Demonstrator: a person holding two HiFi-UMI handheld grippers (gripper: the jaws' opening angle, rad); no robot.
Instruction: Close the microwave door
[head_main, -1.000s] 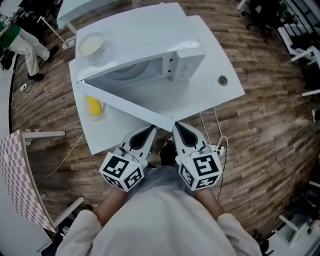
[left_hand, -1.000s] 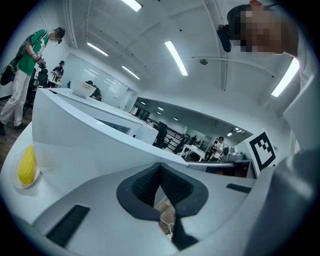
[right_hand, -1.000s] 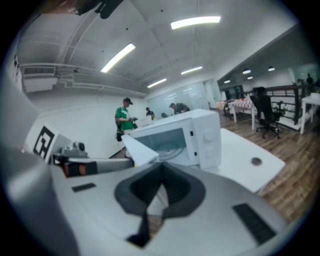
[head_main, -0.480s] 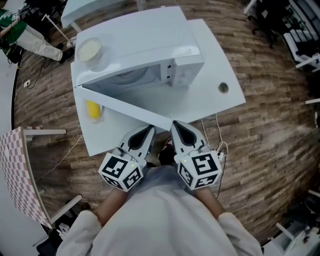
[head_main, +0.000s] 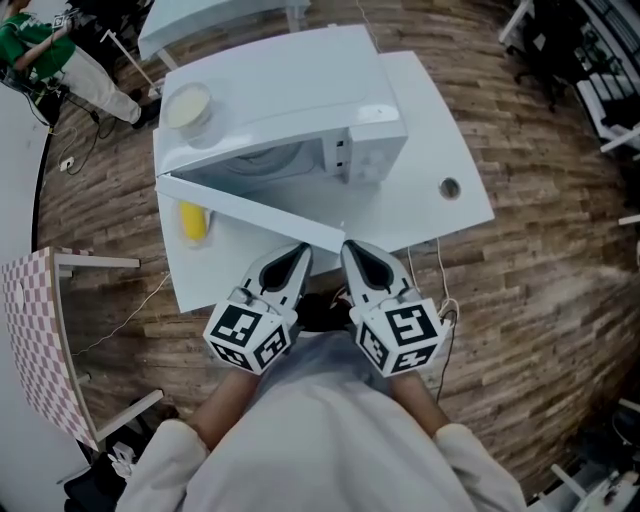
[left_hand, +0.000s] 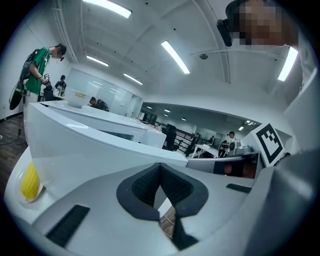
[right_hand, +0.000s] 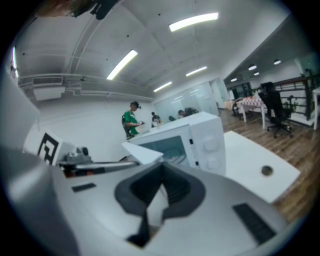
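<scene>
One white microwave (head_main: 290, 80) on counter (head_main: 430, 130), door (head_main: 250, 210) standing open. Left tongs (head_main: 303, 252), right tongs (head_main: 348, 250): both closed, empty, near door's free edge. Bowl (head_main: 187, 103) atop microwave, pale contents.

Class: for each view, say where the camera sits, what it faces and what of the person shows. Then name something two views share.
Head view: on the head, facing steeply down at the microwave, door open; shows left gripper, right gripper, forearms.
Left gripper view: rides that gripper, looks along shut fingers at the door.
Right gripper view: rides that gripper, looks past shut fingers at the microwave's front.
Shared: head and left gripper views show the yellow object.
</scene>
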